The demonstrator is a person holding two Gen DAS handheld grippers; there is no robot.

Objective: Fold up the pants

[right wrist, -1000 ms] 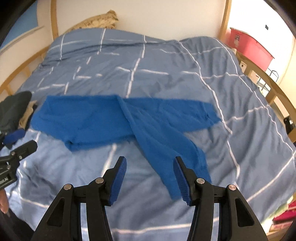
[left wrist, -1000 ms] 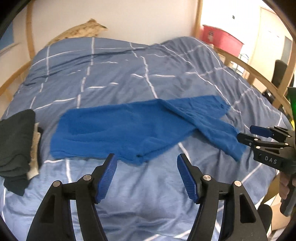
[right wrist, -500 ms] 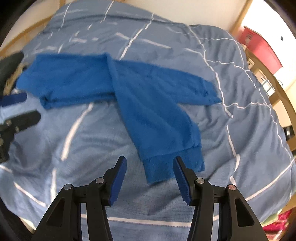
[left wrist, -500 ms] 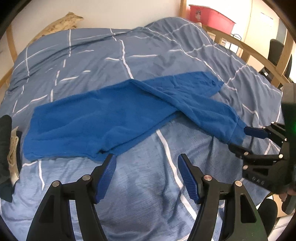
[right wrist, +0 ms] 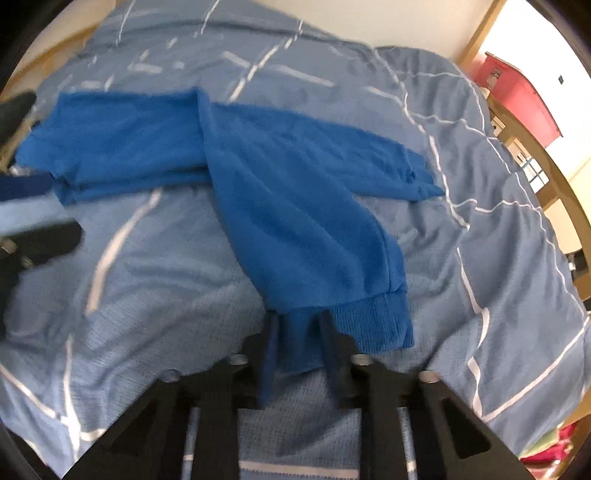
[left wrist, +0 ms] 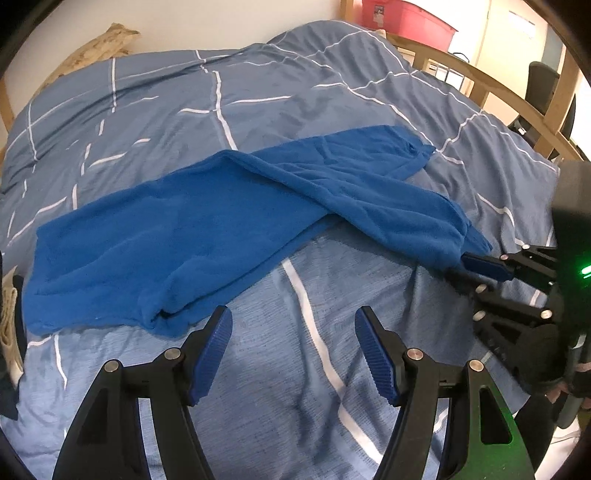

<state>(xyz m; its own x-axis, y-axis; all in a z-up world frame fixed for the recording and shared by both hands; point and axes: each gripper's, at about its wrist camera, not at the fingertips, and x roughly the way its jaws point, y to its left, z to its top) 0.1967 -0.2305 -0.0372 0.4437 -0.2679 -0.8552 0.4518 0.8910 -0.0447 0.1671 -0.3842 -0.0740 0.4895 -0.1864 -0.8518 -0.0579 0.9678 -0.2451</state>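
Observation:
Blue pants (left wrist: 192,229) lie spread on the bed, waist at the left, two legs splayed to the right; they also show in the right wrist view (right wrist: 280,199). My left gripper (left wrist: 293,350) is open and empty, just in front of the waist's near corner. My right gripper (right wrist: 297,343) has its fingers close around the ribbed cuff (right wrist: 369,325) of the near leg; the cuff lies between them. In the left wrist view the right gripper (left wrist: 476,266) sits at that cuff's tip.
The bed has a blue duvet (left wrist: 258,88) with white lines and a wooden frame (left wrist: 480,77). A red bin (left wrist: 402,18) stands beyond the far right corner. Dark and cream clothes (left wrist: 9,314) lie at the left edge.
My right gripper has moved forward onto the near leg's cuff and narrowed its fingers around it. My left gripper has come closer to the waist corner and stayed open.

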